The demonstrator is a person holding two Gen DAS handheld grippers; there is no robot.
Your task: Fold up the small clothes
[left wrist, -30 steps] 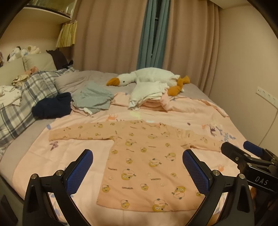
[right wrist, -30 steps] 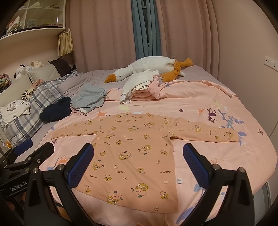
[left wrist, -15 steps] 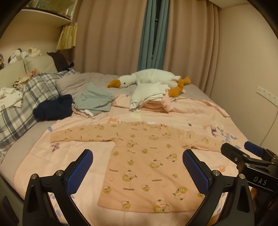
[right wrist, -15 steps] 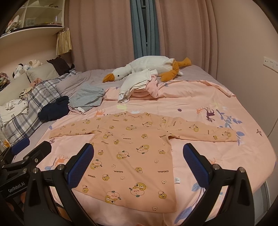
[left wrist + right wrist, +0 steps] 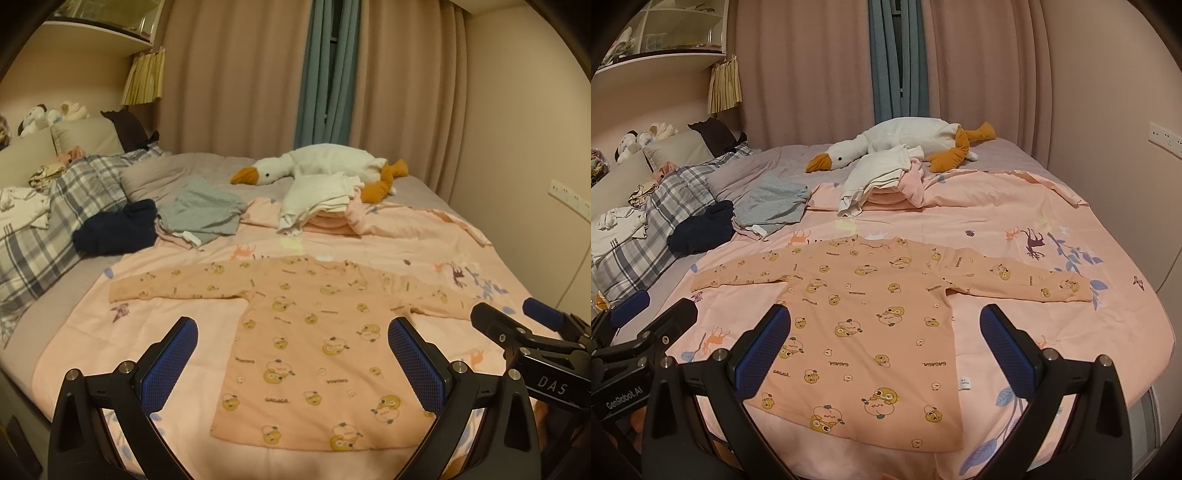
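Peach long-sleeved shirt [image 5: 871, 317] spread flat, sleeves out, on the pink bed cover [image 5: 1015, 206], left gripper [image 5: 291, 360] and right gripper [image 5: 884, 349] above its near hem, jaws wide apart and empty, folded pile [image 5: 882, 184], goose plush [image 5: 905, 142], grey garment [image 5: 768, 203] and navy bundle [image 5: 701, 230] well beyond.

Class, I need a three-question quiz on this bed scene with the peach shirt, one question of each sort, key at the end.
1. True or false: the shirt lies flat with both sleeves spread out.
2. What lies behind the folded pile? A) a goose toy B) a laptop C) a lamp
3. Fill in: both the left claw and the right claw are ____ and hold nothing.

Key: 1 true; 2 A, the goose toy; 3 open.
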